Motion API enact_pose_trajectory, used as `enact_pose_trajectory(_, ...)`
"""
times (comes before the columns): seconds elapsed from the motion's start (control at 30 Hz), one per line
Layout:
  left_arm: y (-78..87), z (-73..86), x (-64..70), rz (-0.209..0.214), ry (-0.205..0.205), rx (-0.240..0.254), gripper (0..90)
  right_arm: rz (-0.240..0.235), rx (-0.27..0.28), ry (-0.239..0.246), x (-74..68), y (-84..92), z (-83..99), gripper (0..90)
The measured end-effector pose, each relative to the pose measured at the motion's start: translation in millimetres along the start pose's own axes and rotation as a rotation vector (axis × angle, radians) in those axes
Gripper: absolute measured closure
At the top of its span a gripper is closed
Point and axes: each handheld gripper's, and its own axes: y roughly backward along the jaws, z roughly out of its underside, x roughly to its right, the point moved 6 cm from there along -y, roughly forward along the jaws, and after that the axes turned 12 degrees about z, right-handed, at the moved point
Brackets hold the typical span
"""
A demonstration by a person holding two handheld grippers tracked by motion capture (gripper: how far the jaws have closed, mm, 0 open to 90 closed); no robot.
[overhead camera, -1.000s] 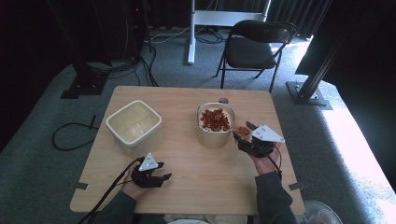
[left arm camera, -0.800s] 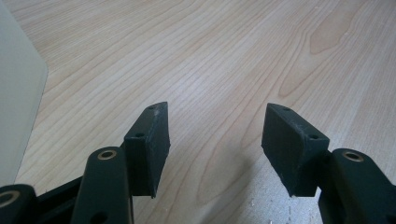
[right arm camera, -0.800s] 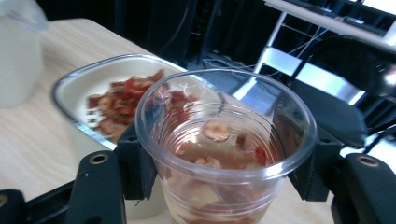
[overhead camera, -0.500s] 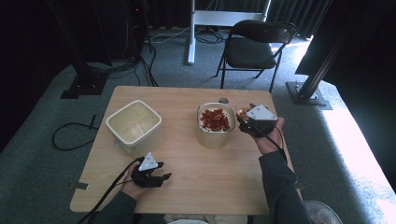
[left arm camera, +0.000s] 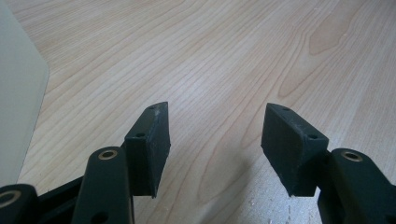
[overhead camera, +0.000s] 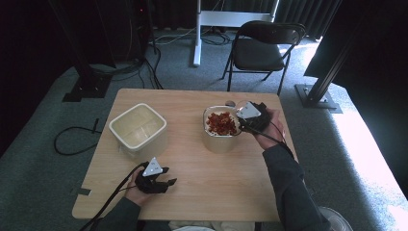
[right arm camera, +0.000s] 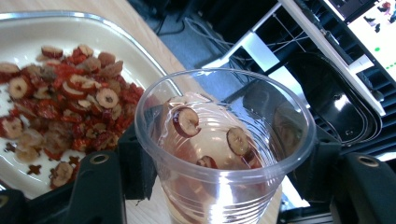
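A wooden table is seen carrying an empty cream square container at left and a cream tub of red dried-fruit slices mid-table. The right gripper is held at the tub's right rim, jaws pinching a clear plastic cup with a few slices inside. The left gripper is rested near the front edge, jaws spread, nothing between.

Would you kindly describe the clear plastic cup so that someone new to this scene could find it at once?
Start at the wooden table and go to its far right side, where a cream tub holds red dried fruit slices. Just right of that tub, the right gripper grips the clear plastic cup between its black jaws. Unlike both opaque cream tubs, it is small, round and see-through, with only a few slices inside.
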Motion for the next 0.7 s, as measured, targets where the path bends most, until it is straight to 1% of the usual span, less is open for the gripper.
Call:
enact_pose_trajectory(0.03, 0.0, -0.1, 0.2, 0.001, -0.001, 0.001, 42.7, 0.011, -0.008, 0.041, -1.4, -1.0, -1.0, 35.8)
enact_pose_trajectory(0.1, -0.1, 0.0, 0.0, 0.0, -0.001, -0.001, 42.6, 0.015, -0.01, 0.073, -3.0, -1.8, -2.4, 35.8)
enact_pose_trajectory(0.13, -0.1, 0.0, 0.0, 0.0, -0.001, -0.001, 42.7, 0.015, -0.01, 0.073, -3.0, -1.8, -2.4, 35.8)
enact_pose_trajectory(0.17, -0.2, 0.0, 0.0, 0.001, -0.001, -0.001, 42.7, 0.02, -0.015, 0.102, -4.1, -2.5, -3.2, 35.9)
enact_pose_trajectory(0.2, -0.3, 0.0, 0.1, 0.0, -0.002, -0.002, 42.7, 0.036, -0.025, 0.141, -5.5, -3.0, -3.8, 35.9)
enact_pose_trajectory(0.23, -0.4, 0.0, 0.2, 0.001, -0.002, -0.002, 42.7, 0.055, -0.033, 0.209, -6.8, -4.0, -4.7, 35.9)
enact_pose_trajectory(0.33, -0.2, -0.1, 0.2, 0.001, -0.001, 0.0, 42.7, 0.08, -0.041, 0.298, -10.7, -5.5, -7.4, 36.0)
enact_pose_trajectory(0.37, -0.2, -0.1, 0.2, 0.001, -0.001, 0.0, 42.7, 0.08, -0.041, 0.298, -10.7, -5.5, -7.4, 36.0)
enact_pose_trajectory(0.43, 0.0, -0.2, 0.3, 0.002, -0.001, 0.001, 42.7, 0.101, -0.043, 0.358, -12.0, -5.8, -11.5, 35.9)
enact_pose_trajectory(0.47, 0.0, -0.1, 0.4, 0.002, -0.001, 0.001, 42.7, 0.108, -0.045, 0.369, -12.2, -5.6, -12.5, 35.9)
enact_pose_trajectory(0.6, 0.1, -0.3, 0.3, 0.002, -0.001, 0.003, 42.7, 0.15, -0.047, 0.463, -13.4, -6.5, -15.6, 35.9)
enact_pose_trajectory(0.7, 0.0, -0.5, 0.4, 0.002, 0.002, 0.007, 42.7, 0.167, -0.046, 0.495, -13.8, -6.2, -17.8, 35.9)
